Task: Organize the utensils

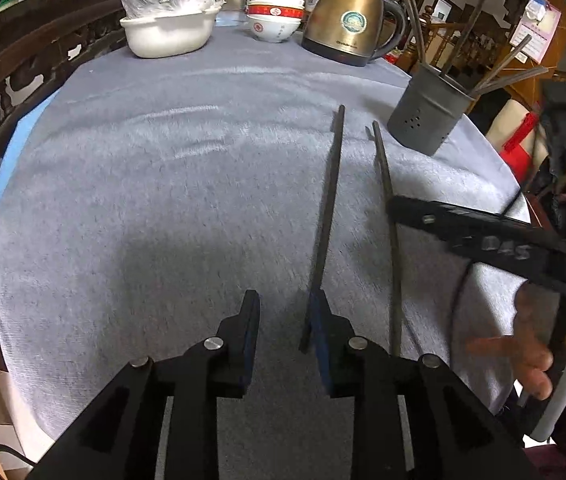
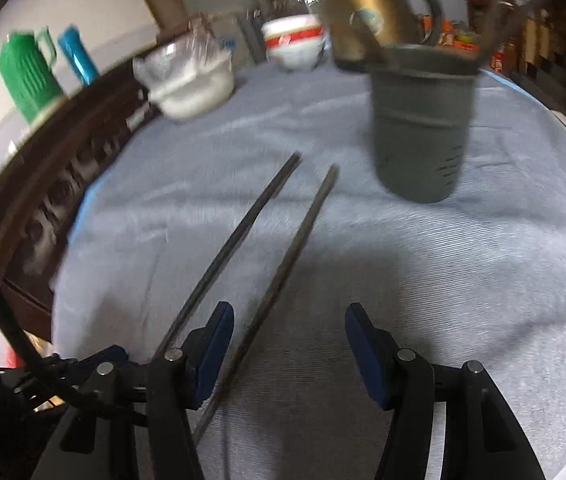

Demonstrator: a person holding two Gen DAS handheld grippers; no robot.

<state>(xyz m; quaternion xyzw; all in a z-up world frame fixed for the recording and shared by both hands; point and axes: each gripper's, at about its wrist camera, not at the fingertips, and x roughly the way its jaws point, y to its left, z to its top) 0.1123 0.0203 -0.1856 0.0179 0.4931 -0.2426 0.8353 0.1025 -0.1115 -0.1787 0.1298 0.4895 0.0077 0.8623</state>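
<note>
From the left wrist, the left hand-held gripper (image 1: 283, 312) hangs open and empty low over the grey-clothed tabletop (image 1: 143, 200), its right pad just beside the near end of one chopstick (image 1: 329, 208); whether pad and stick touch I cannot tell. A second chopstick (image 1: 385, 200) lies roughly alongside, a little to the right, and the right hand-held gripper (image 1: 399, 204) reaches in from the side so that its tip sits over that stick. Both sticks lie flat with far ends aimed toward the grey holder (image 1: 427, 116), which stands upright near the right edge and already carries several chopsticks, so they are probably the last loose ones to go in. Open cloth spreads wide to the left; the white basin (image 1: 167, 36), stacked bowls (image 1: 275, 16) and brass kettle (image 1: 347, 20) stand well apart at the far rim. From the right wrist, which is blurred, the right hand-held gripper (image 2: 289, 328) is spread wide and holds nothing, with the nearer chopstick (image 2: 283, 252) running between its pads and the other chopstick (image 2: 239, 236) outside its left pad. The holder (image 2: 423, 120) stands ahead and slightly right, nothing between. The tabletop's curved edge falls away close on the right.
</note>
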